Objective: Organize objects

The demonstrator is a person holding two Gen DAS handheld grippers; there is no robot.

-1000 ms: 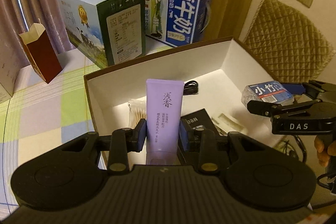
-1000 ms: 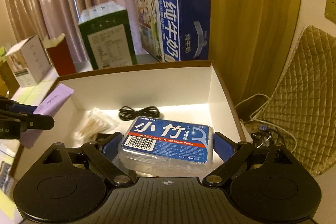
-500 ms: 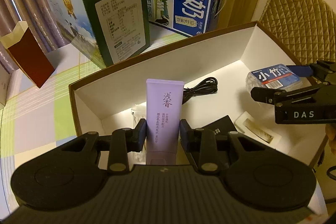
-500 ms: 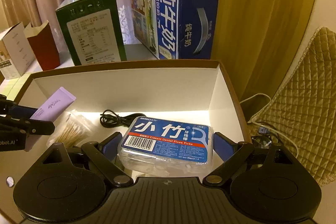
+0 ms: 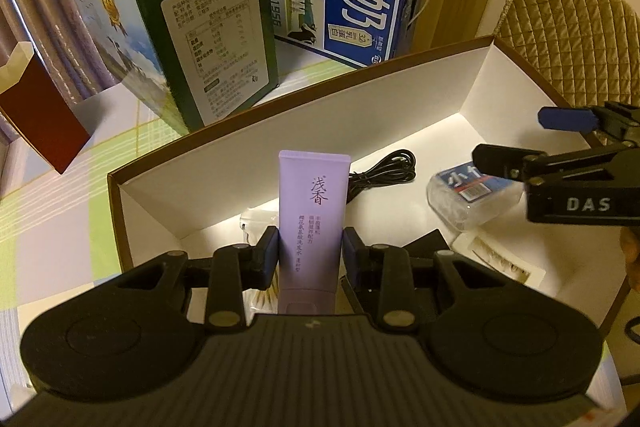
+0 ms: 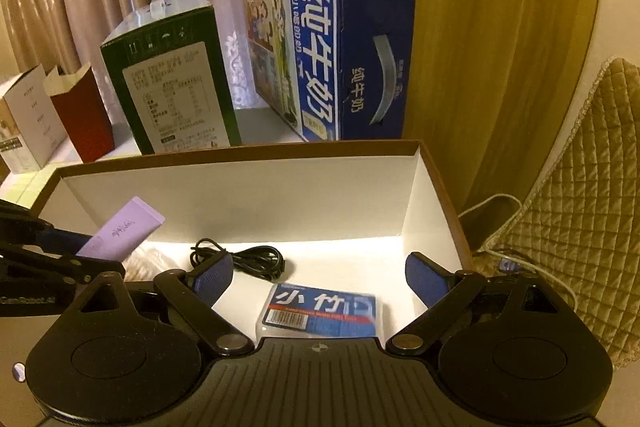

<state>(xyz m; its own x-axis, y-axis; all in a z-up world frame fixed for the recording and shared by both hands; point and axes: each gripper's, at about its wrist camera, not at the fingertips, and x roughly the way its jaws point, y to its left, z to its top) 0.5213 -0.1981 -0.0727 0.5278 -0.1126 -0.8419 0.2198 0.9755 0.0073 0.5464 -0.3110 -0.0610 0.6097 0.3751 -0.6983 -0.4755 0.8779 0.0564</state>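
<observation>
right tool (image 6: 318, 277) has released floss box (image 6: 320, 311) into carton (image 6: 248, 195).

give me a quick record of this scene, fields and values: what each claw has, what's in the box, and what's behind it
left claw: shut on purple tube, held over the box
right claw: open, empty
floss pick pack: lying on box floor below right claw
box: open, white inside, brown rim
also in box: black cable, cotton swabs
behind box: green carton, blue milk carton
</observation>
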